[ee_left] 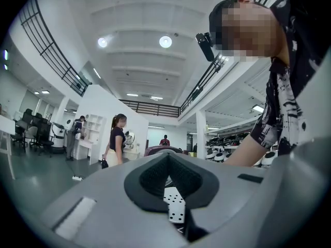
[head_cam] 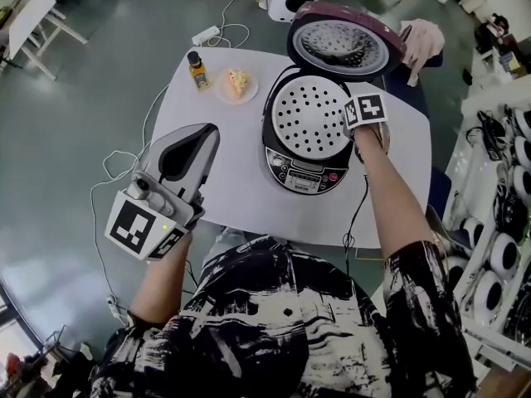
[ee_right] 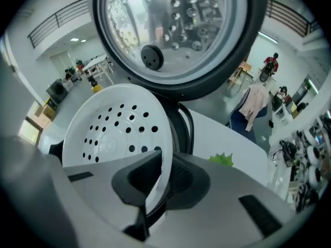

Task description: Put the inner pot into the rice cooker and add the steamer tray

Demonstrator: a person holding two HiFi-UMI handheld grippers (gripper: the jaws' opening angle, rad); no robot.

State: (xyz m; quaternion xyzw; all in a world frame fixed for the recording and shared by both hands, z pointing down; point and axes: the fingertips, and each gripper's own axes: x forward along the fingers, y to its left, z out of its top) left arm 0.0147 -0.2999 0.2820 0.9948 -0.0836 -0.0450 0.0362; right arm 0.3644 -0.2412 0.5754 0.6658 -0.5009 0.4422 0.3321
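Observation:
The rice cooker (head_cam: 305, 166) stands on the white table (head_cam: 236, 189) with its lid (head_cam: 344, 41) swung up and back. The white steamer tray (head_cam: 309, 116), dotted with holes, lies in the cooker's mouth and hides whatever is beneath it. My right gripper (head_cam: 355, 128) points steeply down at the tray's right edge, shut on its rim. The right gripper view shows the tray (ee_right: 116, 125) tilted, its rim pinched in the right gripper (ee_right: 159, 161), under the lid (ee_right: 176, 30). My left gripper (head_cam: 197, 138) hangs shut and empty over the table's left side.
A small bottle (head_cam: 198, 69) and a plate with a slice of food (head_cam: 237, 83) sit at the table's far left. A power strip (head_cam: 205, 35) and cables lie on the floor behind. A pink cloth (head_cam: 423, 41) hangs at the far right. People stand in the hall beyond.

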